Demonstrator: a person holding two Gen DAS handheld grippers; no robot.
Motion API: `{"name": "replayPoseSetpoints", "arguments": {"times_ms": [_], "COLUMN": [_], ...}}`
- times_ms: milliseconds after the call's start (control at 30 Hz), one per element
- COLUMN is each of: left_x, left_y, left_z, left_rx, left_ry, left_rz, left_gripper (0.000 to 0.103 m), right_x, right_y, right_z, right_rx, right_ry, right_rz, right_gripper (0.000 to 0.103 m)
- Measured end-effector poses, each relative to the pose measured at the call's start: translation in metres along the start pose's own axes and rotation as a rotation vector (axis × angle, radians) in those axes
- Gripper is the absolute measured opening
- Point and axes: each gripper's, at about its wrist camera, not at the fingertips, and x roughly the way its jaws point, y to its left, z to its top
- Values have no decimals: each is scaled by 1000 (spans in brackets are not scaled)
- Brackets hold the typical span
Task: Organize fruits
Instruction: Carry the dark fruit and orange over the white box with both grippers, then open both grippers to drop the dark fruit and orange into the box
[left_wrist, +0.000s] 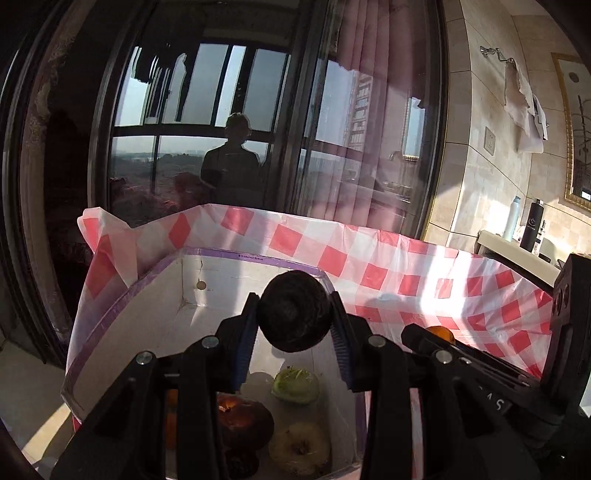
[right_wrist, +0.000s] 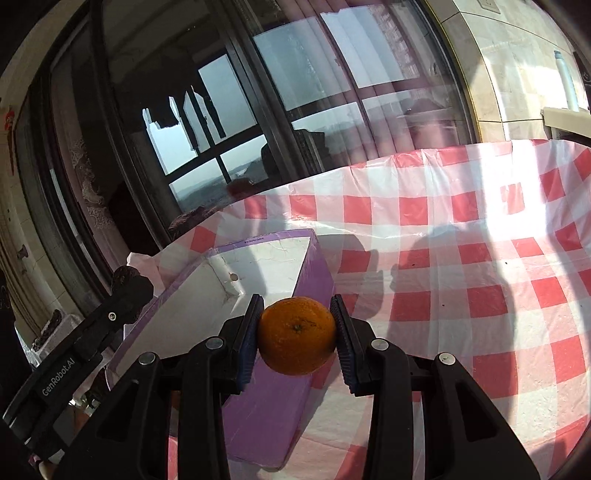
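Observation:
My left gripper (left_wrist: 294, 322) is shut on a dark round fruit (left_wrist: 293, 312), held above the open purple-edged box (left_wrist: 110, 325). Down in the box lie a green fruit (left_wrist: 296, 386), a dark red fruit (left_wrist: 245, 422), a pale yellow apple (left_wrist: 300, 448) and an orange one (left_wrist: 170, 424) at the left wall. My right gripper (right_wrist: 297, 334) is shut on an orange (right_wrist: 297, 335), held over the box's right purple wall (right_wrist: 273, 413). The right gripper (left_wrist: 432, 338) with the orange (left_wrist: 439, 332) also shows in the left wrist view, to the right of the box.
A red-and-white checked cloth (right_wrist: 461, 295) covers the table, rumpled up along its far edge (left_wrist: 332, 236). Large dark-framed windows (left_wrist: 221, 110) and a pink curtain (left_wrist: 369, 110) stand behind. At the far right, a white bottle (left_wrist: 512, 218) and a black bottle (left_wrist: 532, 225) stand on a ledge.

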Motion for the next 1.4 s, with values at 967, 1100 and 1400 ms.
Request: {"name": "replayPoseSetpoints", "arguments": {"times_ms": [967,1100,1400], "left_x": [105,108,105], "left_y": [88,88,90], "left_z": [-14,-15,-13], "left_rx": [111,102,73], "left_ry": [597,630,627], "left_rz": [130,105,72], "left_gripper": [38,38,73], "right_x": [124,128,129], "right_y": [101,101,101], "right_z": [-36,-36,-35], "right_rx": [-451,-453,-429], "right_ry": [589,631,645], "right_rz": [-95,-106,-96], "right_gripper": [38,38,43]}}
